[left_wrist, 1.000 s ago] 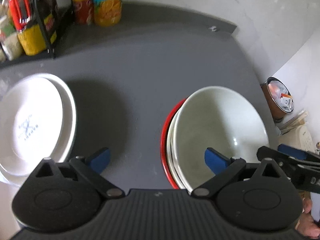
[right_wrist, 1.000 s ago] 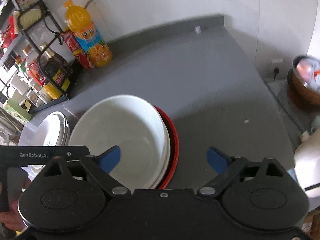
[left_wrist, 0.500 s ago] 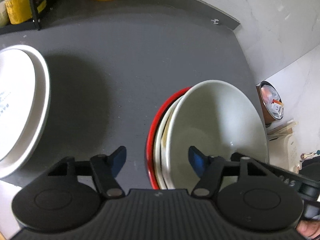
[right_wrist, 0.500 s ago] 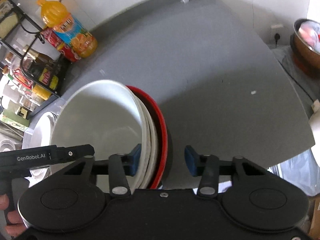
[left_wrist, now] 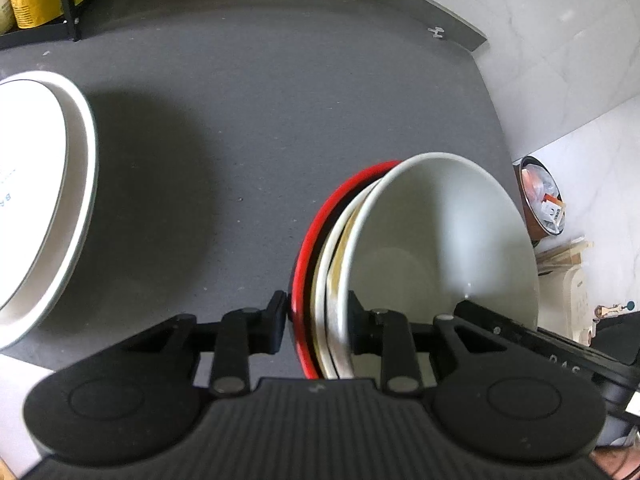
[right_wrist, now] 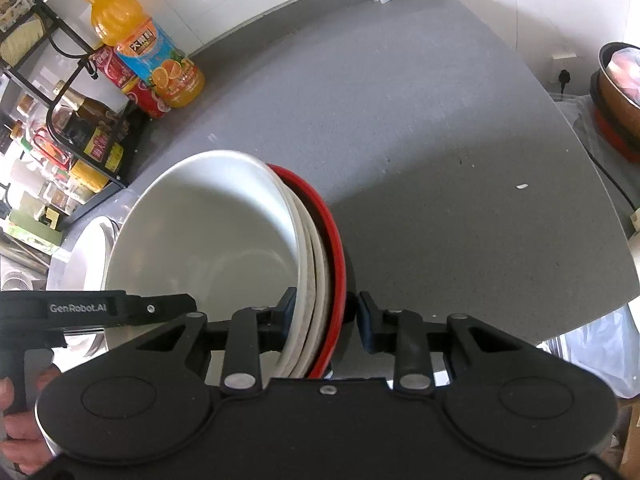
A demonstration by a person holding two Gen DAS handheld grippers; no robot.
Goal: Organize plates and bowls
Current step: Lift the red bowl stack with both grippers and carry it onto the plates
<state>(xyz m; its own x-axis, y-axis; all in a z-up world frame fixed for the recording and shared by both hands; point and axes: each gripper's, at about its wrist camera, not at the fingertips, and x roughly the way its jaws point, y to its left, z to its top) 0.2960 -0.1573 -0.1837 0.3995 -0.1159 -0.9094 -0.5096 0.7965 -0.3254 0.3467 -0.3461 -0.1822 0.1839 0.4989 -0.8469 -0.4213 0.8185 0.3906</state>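
Left gripper [left_wrist: 316, 326] fingers [left_wrist: 276, 322] clamped across the near rim of a nested stack of round bowls: glossy white ceramic bowl [left_wrist: 436, 248] on top, cream ones under it, red-rimmed bowl [left_wrist: 308, 256] outermost. Right gripper [right_wrist: 326, 320] fingers [right_wrist: 286, 318] pinching the same stack from its opposite side, white bowl [right_wrist: 208, 232] inside, red rim [right_wrist: 334, 256] outside. Stack tipped, openings facing upward and toward the right-hand side, above the grey bench [left_wrist: 248, 120]. Further left on the bench, a pile of flat white plates [left_wrist: 44, 200], well apart. At the back, an orange juice bottle [right_wrist: 148, 56] beside a black wire rack [right_wrist: 60, 92].
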